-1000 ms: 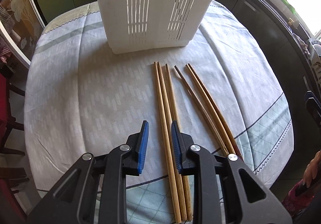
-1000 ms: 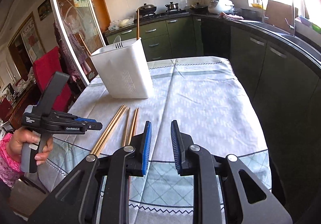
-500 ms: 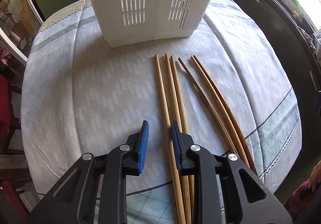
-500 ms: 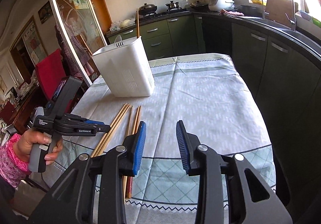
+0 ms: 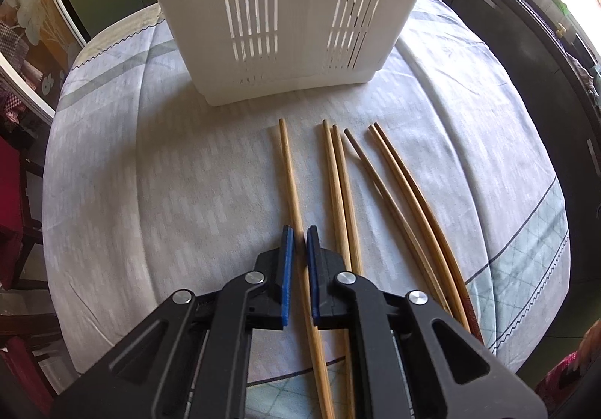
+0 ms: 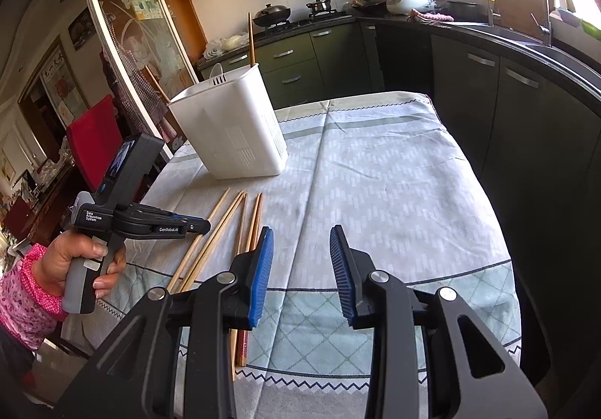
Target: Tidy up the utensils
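- The white utensil holder [image 5: 285,17] stands upright at the far end of the worktop [image 5: 150,175], blocking a straight push beyond the chopsticks [image 5: 398,201].
- A bare strip of cloth lies between the holder's base and the chopstick tips.
- Left of the chopsticks the worktop is open cloth.
- In the right wrist view, the cloth to the right of the chopsticks [image 6: 240,227] is bare up to the dark cabinets [image 6: 526,126].
- The left hand-held gripper [image 6: 204,227] hangs over the chopsticks' left side.

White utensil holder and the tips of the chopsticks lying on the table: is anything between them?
No. In the left wrist view only bare tablecloth separates the white utensil holder from the chopsticks' tips.
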Available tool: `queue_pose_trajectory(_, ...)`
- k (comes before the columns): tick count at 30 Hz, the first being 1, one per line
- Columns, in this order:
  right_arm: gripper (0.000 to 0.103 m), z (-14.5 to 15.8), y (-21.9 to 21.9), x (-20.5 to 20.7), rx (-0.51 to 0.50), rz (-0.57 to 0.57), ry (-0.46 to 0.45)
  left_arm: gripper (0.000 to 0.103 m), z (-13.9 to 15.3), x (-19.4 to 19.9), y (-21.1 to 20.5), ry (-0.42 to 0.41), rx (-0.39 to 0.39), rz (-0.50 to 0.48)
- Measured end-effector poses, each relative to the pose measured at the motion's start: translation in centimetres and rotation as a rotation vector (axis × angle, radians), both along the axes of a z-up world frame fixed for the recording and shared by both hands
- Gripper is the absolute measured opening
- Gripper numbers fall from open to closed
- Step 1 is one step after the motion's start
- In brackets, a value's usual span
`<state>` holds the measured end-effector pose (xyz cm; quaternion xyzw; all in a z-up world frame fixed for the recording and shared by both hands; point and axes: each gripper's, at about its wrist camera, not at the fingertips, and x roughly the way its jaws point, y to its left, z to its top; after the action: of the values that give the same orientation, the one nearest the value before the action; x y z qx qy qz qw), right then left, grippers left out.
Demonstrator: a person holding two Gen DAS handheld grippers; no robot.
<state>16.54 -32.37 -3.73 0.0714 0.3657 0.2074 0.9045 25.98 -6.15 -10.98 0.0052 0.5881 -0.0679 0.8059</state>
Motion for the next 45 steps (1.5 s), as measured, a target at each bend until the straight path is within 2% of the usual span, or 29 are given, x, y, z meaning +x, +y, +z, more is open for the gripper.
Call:
queue_pose_trajectory(4,0.032,0.0,-0.2,-0.1,0.001,-0.002,0.001,0.007,1.7,-0.2,0.7,-0.052,-0.018,0.017)
queue_pose_trajectory(8,0.032,0.1,-0.3,-0.1,0.002,-0.004,-0.002,0.007,4.8,-1.7,1.6,-0.141,-0.03,0.026)
queue_pose_trajectory(16,0.032,0.0,1.0,0.3,-0.017,0.038,0.017,0.007,11.7,-8.0,3.0,-0.317,-0.041,0.028)
queue_pose_trajectory(19,0.032,-0.4,2.0,1.2,-0.026,0.076,0.045,0.006,13.2,-10.2,3.3,-0.363,-0.027,0.018)
queue_pose_trajectory(22,0.032,-0.8,3.3,2.3,-0.048,0.1,0.073,0.007,13.8,-11.4,3.3,-0.373,-0.017,-0.001)
queue_pose_trajectory(27,0.032,-0.5,5.4,2.5,-0.058,0.138,0.068,0.007,11.6,-9.1,3.7,-0.295,-0.02,0.01)
queue_pose_trajectory(32,0.032,-0.5,6.2,2.1,-0.071,0.153,0.07,0.008,5.9,-3.2,3.6,-0.138,-0.01,0.046)
queue_pose_trajectory(35,0.032,-0.5,5.7,2.2,-0.076,0.144,0.075,0.009,3.1,-0.5,3.4,-0.077,0.018,0.065)
queue_pose_trajectory(38,0.032,-0.6,5.0,2.3,-0.072,0.131,0.078,0.015,1.5,1.2,3.1,-0.047,0.038,0.078)
queue_pose_trajectory(45,0.032,-1.1,4.4,2.5,-0.061,0.125,0.088,0.015,0.2,2.6,2.6,-0.018,0.075,0.098)
